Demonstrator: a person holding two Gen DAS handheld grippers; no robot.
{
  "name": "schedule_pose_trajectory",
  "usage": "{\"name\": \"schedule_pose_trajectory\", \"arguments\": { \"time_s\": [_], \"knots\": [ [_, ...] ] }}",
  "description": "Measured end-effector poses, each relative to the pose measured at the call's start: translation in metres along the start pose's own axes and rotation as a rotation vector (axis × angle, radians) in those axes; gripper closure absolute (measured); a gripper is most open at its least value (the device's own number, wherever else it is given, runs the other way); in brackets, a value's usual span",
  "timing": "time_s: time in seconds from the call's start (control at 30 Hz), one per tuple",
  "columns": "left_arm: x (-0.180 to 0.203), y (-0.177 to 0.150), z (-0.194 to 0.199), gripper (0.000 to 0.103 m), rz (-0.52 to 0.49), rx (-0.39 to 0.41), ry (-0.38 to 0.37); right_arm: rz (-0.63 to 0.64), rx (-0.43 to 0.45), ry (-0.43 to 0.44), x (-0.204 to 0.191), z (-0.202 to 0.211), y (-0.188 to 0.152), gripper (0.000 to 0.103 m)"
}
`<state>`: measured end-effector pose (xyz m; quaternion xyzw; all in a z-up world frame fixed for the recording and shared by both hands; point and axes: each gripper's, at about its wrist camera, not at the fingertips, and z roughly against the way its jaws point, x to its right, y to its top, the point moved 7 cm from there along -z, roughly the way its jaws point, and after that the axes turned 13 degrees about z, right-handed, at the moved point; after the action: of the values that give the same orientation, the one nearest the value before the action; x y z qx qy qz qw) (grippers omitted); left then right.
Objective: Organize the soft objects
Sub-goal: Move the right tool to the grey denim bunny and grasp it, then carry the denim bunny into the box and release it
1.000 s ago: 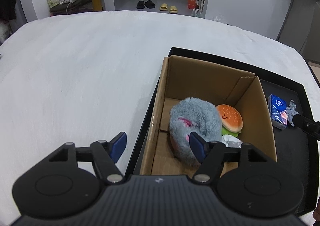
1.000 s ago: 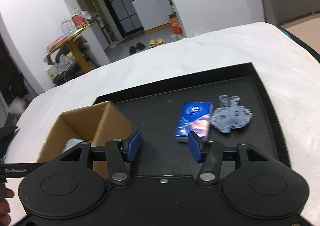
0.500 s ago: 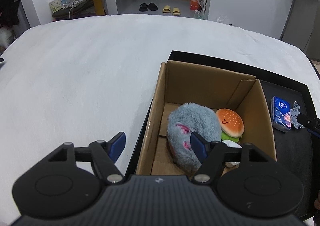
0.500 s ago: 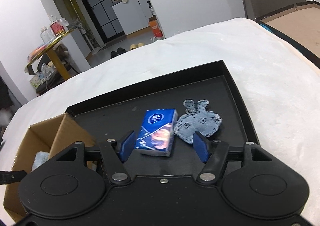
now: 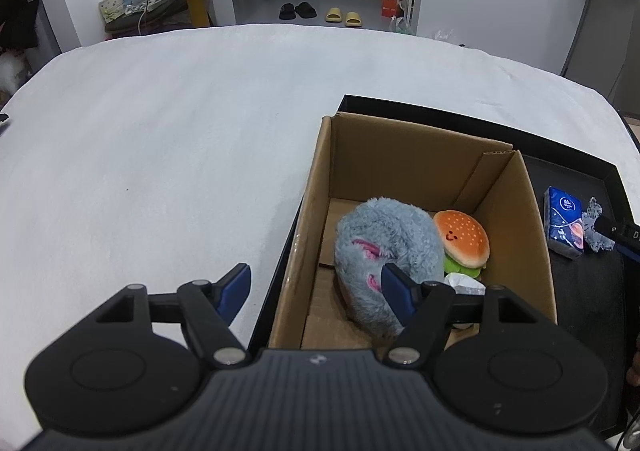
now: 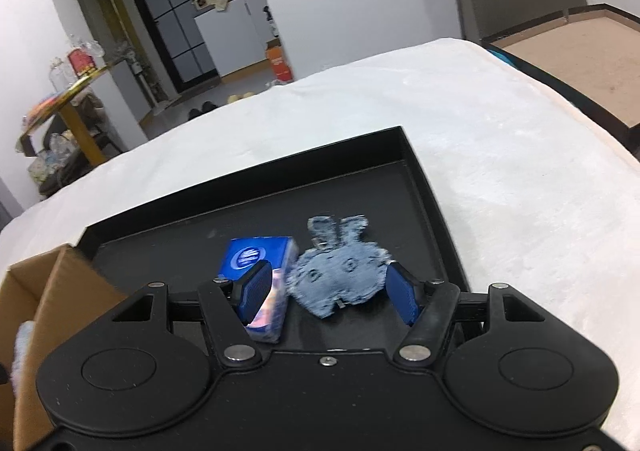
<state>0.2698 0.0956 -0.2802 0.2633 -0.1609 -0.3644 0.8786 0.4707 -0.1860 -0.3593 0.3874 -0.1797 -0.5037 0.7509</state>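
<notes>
Both grippers hold their jaws spread wide with nothing between the pads. Right gripper (image 6: 327,293) hangs low over the black tray (image 6: 432,211), and the flat grey-blue bunny-shaped plush (image 6: 338,275) lies directly in the gap between its blue fingers (image 6: 402,299), its two ears pointing away from the camera; whether the pads touch it cannot be told. Just beside the plush on its left, touching or nearly so, lies the blue tissue pack (image 6: 256,263), partly hidden behind the gripper's left finger. The plush is thin, fuzzy-edged and faded denim in colour, with small dark marks for a face. Left gripper (image 5: 316,293) hovers over the near-left corner of the cardboard box (image 5: 400,155), which sits at the tray's left end on the white cloth-covered table (image 5: 160,131). Inside the box a large fluffy grey plush (image 5: 384,247) with pink patches rests against a small burger plush (image 5: 462,237) with a smiling face, and a bit of white crumpled material (image 5: 464,281) shows just in front of the burger. In the left wrist view the tissue pack (image 5: 564,221) and the flat plush (image 5: 596,225) lie on the tray to the right of the box. Compared with half a second ago, the right gripper has shifted rightward and closer, so the flat plush rather than the tissue pack now sits between its fingers; the left gripper and the box contents look nearly unchanged.
</notes>
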Motion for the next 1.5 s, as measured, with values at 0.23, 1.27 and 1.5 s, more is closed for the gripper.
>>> {"name": "schedule_pose_trajectory", "arguments": {
  "time_s": [0.23, 1.27, 1.5],
  "knots": [
    [-0.001, 0.0, -0.001, 0.033, 0.0, -0.001, 0.003, 0.046, -0.025, -0.059, 0.001, -0.017, -0.006, 0.053],
    [-0.025, 0.0, 0.007, 0.033, 0.057, -0.013, -0.056, 0.077, 0.107, 0.072, -0.045, 0.06, 0.027, 0.094],
    [-0.029, 0.002, 0.012, 0.033, 0.069, -0.007, -0.102, 0.101, 0.132, 0.148, -0.077, 0.077, 0.039, 0.094]
  ]
}}
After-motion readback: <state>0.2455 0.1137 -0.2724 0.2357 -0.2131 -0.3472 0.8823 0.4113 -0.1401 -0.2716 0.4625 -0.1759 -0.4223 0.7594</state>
